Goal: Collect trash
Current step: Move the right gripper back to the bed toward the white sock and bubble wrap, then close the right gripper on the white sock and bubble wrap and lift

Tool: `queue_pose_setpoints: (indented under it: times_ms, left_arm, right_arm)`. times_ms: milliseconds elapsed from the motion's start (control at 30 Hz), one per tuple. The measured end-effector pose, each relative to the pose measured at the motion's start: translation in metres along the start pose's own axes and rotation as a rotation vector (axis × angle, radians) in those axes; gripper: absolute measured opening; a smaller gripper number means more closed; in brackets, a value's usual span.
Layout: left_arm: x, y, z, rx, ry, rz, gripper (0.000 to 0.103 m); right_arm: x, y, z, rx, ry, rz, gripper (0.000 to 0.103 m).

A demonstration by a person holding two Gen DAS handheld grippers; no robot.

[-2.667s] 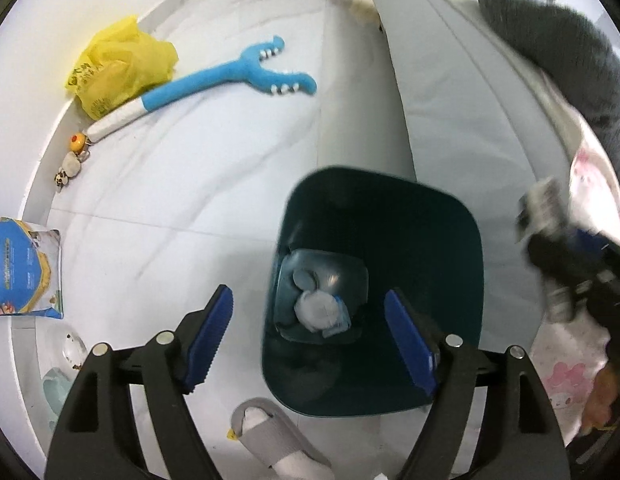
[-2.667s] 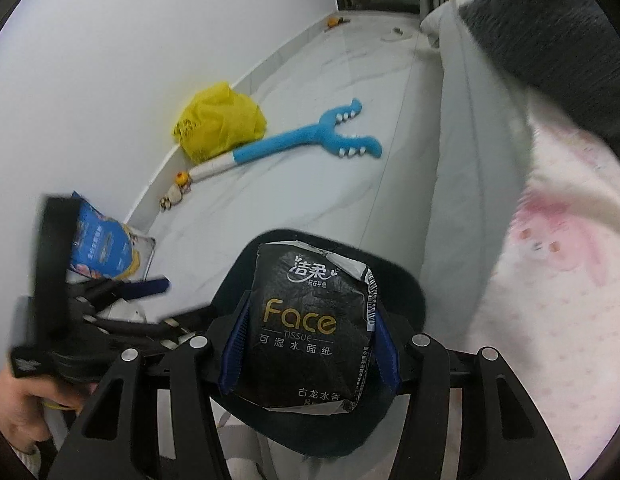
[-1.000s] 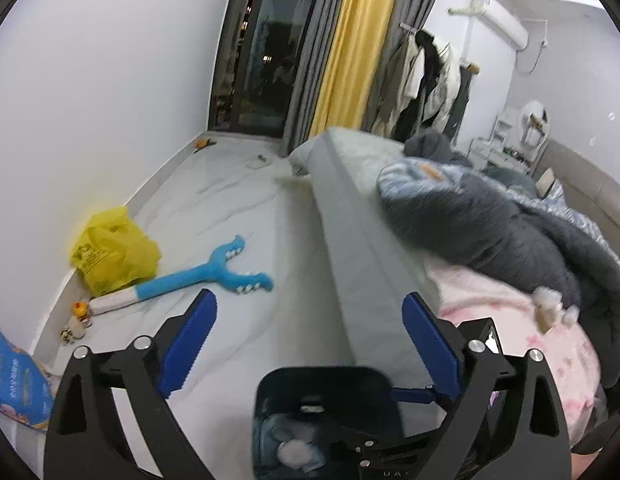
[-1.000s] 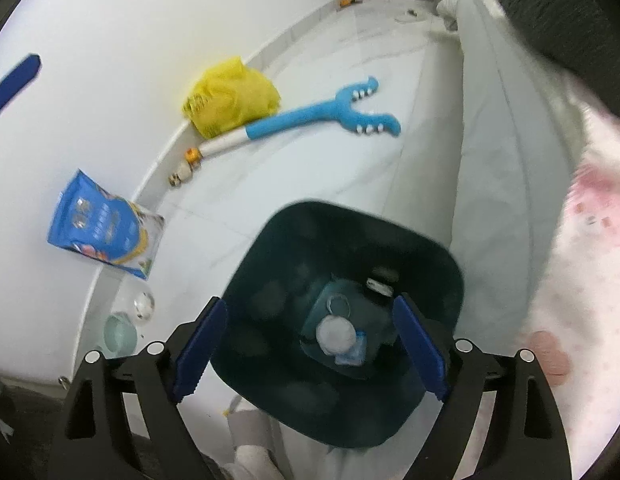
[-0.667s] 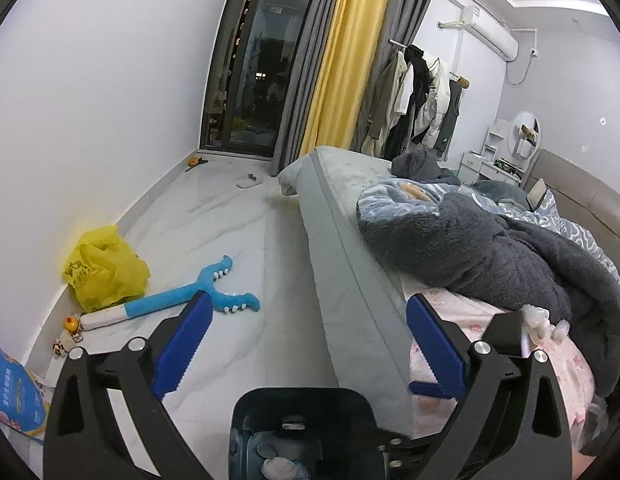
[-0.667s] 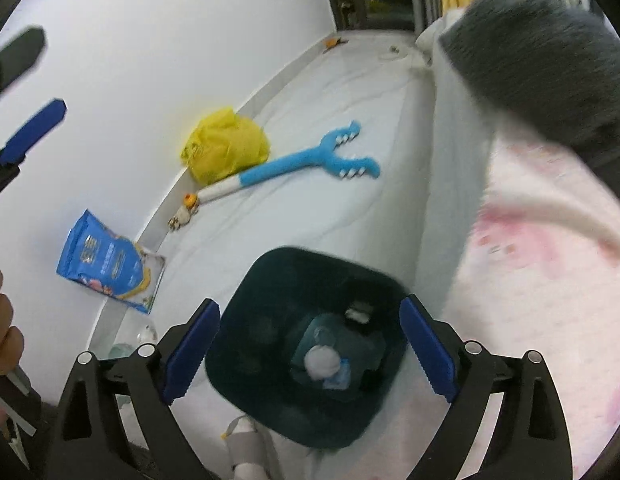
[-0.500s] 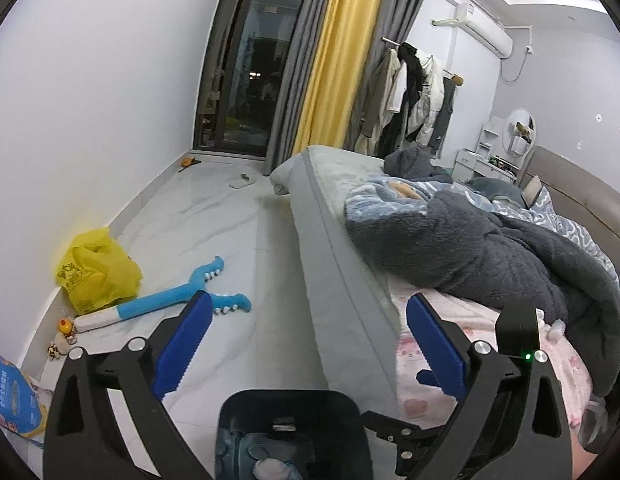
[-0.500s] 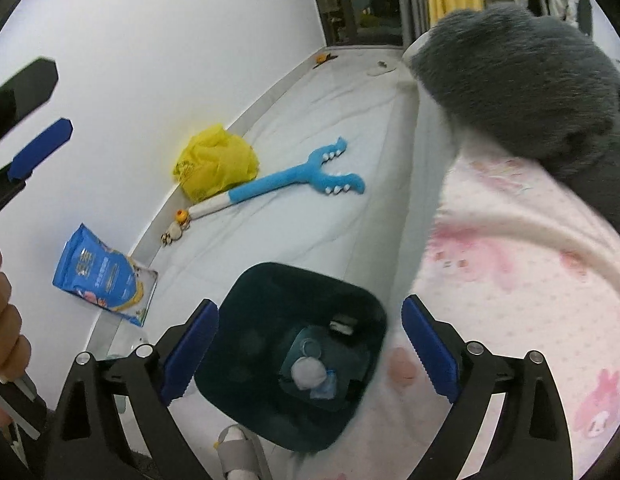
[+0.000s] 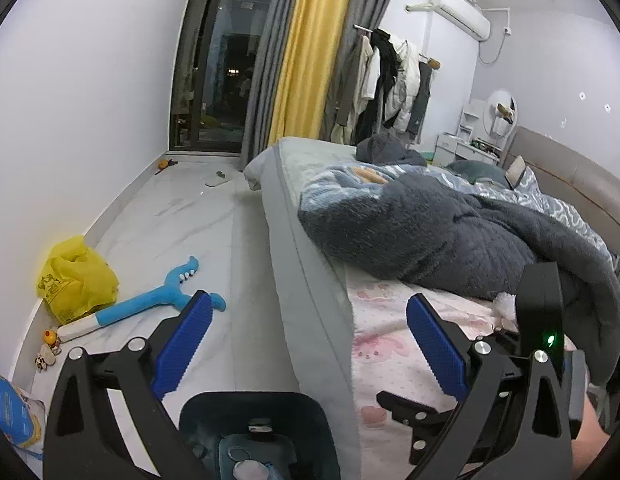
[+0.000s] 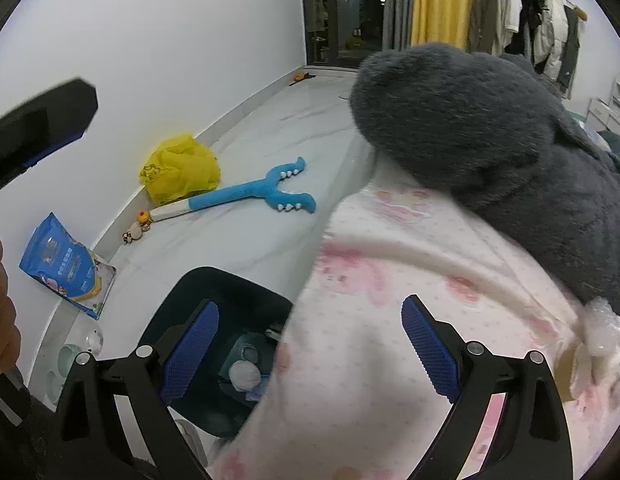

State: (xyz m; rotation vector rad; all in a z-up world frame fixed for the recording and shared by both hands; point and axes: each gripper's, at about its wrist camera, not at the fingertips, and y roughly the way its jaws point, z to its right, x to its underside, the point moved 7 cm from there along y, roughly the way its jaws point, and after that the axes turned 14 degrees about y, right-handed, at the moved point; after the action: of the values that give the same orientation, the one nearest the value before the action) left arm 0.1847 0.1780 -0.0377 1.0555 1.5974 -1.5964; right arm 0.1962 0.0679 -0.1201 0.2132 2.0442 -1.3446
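Hovering, jaws spread, empty – left gripper (image 9: pixel 308 347), right gripper (image 10: pixel 310 348) | marble floor (image 9: pixel 214 236) | bed (image 9: pixel 393 344) beside bin (image 10: pixel 214 292)

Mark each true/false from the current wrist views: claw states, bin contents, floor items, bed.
1. The right claw is shut on a black tissue pack. False: it is open and holds nothing.
2. The left claw is open. True.
3. The dark teal bin is empty. False: it holds trash, including a white wad.
4. A yellow plastic bag lies on the floor against the wall, next to a blue toy. True.
5. A grey fleece blanket lies on the bed over a pink-print sheet. True.
6. The blue pouch is inside the bin. False: it sits on the floor by the wall.
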Motion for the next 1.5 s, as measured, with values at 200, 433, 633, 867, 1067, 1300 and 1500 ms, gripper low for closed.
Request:
queue_pose_setpoints:
  times_ms: [200, 433, 633, 867, 1067, 1300, 1500]
  left_arm:
    - [-0.003, 0.010, 0.017, 0.032, 0.002, -0.009, 0.099]
    - [-0.003, 0.022, 0.045, 0.066, 0.012, -0.028, 0.099]
    - [-0.001, 0.033, 0.065, 0.098, 0.015, -0.047, 0.099]
    - [-0.003, 0.043, 0.092, 0.138, 0.030, -0.059, 0.099]
    - [-0.002, 0.054, 0.111, 0.160, 0.041, -0.078, 0.099]
    - [0.001, 0.066, 0.137, 0.194, 0.067, -0.103, 0.099]
    - [-0.002, 0.069, 0.157, 0.219, 0.092, -0.102, 0.099]
  right_arm:
    - [-0.004, -0.012, 0.031, 0.022, 0.031, 0.016, 0.094]
    - [-0.004, -0.019, 0.066, 0.045, 0.071, 0.022, 0.094]
    - [-0.004, -0.026, 0.087, 0.080, 0.035, 0.031, 0.094]
    - [-0.013, -0.034, 0.127, 0.145, 0.020, 0.053, 0.094]
    - [-0.021, -0.038, 0.170, 0.161, 0.087, 0.063, 0.094]
    - [-0.020, -0.045, 0.190, 0.160, 0.108, 0.080, 0.094]
    - [-0.024, -0.057, 0.206, 0.170, 0.109, 0.110, 0.094]
